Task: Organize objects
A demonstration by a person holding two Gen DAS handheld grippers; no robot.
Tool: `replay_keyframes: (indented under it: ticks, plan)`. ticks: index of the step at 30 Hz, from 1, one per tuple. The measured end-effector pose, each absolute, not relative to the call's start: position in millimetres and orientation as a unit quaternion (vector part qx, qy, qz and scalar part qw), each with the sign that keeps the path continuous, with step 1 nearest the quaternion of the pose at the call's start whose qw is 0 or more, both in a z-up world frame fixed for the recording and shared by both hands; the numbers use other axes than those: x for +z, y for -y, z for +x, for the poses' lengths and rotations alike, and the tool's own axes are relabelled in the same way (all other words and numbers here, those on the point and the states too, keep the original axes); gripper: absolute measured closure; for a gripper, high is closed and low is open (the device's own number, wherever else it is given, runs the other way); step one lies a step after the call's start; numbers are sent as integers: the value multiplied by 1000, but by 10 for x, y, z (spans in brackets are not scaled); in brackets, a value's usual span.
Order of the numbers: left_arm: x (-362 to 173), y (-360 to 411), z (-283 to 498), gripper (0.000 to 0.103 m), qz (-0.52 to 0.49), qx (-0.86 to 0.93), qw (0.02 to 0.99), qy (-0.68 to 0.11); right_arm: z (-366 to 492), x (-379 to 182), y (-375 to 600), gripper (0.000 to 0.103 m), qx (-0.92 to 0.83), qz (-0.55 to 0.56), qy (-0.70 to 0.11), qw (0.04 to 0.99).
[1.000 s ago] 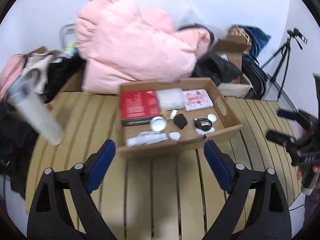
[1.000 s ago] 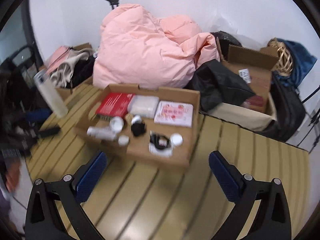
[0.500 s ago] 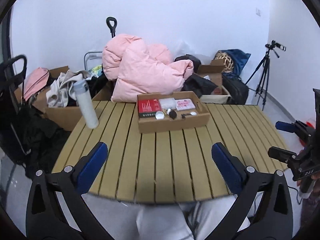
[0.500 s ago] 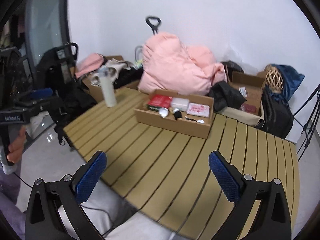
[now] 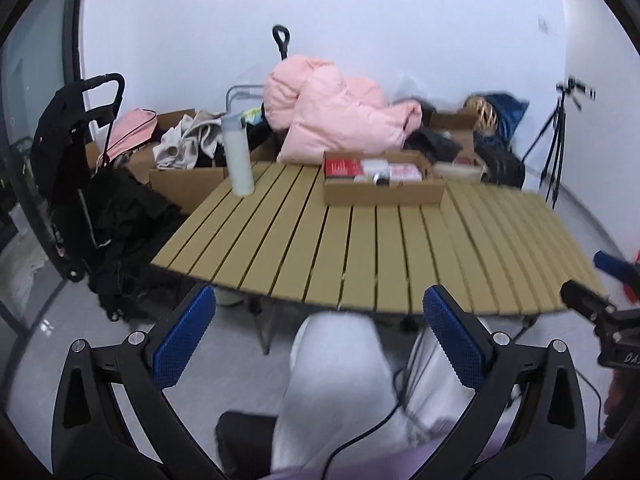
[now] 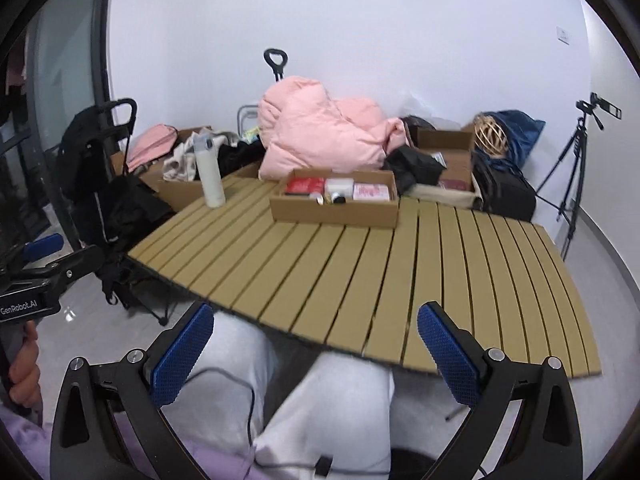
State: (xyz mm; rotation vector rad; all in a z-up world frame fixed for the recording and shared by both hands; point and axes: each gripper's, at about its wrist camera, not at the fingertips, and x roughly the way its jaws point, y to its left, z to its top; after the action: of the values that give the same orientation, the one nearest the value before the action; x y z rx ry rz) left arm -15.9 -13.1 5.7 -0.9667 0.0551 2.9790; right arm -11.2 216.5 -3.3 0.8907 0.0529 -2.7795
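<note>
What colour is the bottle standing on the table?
White bottle, with a greyish cap; clearest in the right wrist view.

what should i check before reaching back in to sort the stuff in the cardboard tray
1. Left tongs open and empty: ok, nothing between the blue pads.
2. Right tongs open and empty: ok.
3. Cardboard tray sitting flat on the slatted table: ok, at the far side.
4. Path to the tray clear: ok, bare slats lie between the near edge and the tray.
5. White bottle clear of the path: ok, it stands upright near the table's left edge, apart from the tray.
6. Small items in the tray told apart: cannot tell, too small and blurred from here.
</note>
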Motion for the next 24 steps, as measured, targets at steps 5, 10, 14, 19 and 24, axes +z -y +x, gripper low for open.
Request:
replay_keyframes:
  ticks: [5, 10, 14, 19, 24]
  plan:
    - [51, 90, -28, 0, -310, 950, 4, -29, 38, -107, -2153, 0, -941, 318, 0, 116]
    - [103, 71, 61, 0, -296, 955, 1, -28, 112, -74, -2117, 0, -939, 318, -7, 131]
    - [104, 48, 72, 0, -294, 955, 3, -31, 134, -91, -2124, 0, -938, 320, -8, 131]
    - [97, 37, 81, 0, -294, 955, 3, -33, 123, -87, -2140, 0, -938, 321, -6, 130]
    - [88, 57, 78, 0, -298, 954, 6, -32, 109, -88, -2161, 0, -938, 325, -2, 123]
